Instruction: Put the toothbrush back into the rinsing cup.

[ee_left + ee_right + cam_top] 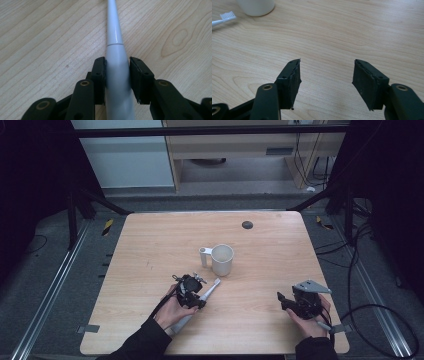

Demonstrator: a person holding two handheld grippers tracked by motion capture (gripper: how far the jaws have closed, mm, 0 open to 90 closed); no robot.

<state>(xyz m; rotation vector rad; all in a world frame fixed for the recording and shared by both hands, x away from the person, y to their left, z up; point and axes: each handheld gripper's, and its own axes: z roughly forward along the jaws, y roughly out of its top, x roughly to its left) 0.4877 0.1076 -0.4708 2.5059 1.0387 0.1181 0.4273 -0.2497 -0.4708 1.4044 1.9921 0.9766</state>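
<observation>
The toothbrush [209, 291] is lying on the table [150, 245] toward the near edge, left of centre, and the left gripper [196, 296] and the left hand [172, 310] are covering the middle of it in the high view, so that just the neck with the head and a pale stretch of handle below the hand are showing. Its long axis is running diagonally, the head pointing toward the far right and the butt toward the near left corner. In the left gripper view the toothbrush [117, 65] is running straight away up the frame, its head cut off by the top edge and its handle cut off at the bottom; the left gripper [117, 75] is clamping the thick white handle, both pads pressing against its sides just below a seam. The head is lying just beside the cup [222, 259], which is standing upright near the table's centre; whether the two are touching is hard to make out. A small white piece by the cup's left side is too unclear to name. The right gripper [281, 300], in the right hand [310, 317], is hovering near the near right corner, well apart from the toothbrush. In the right gripper view the right gripper [325, 77] is holding its jaws wide apart over bare wood, with the bristles [227, 15] and the cup's base [255, 6] cut off at the top left.
</observation>
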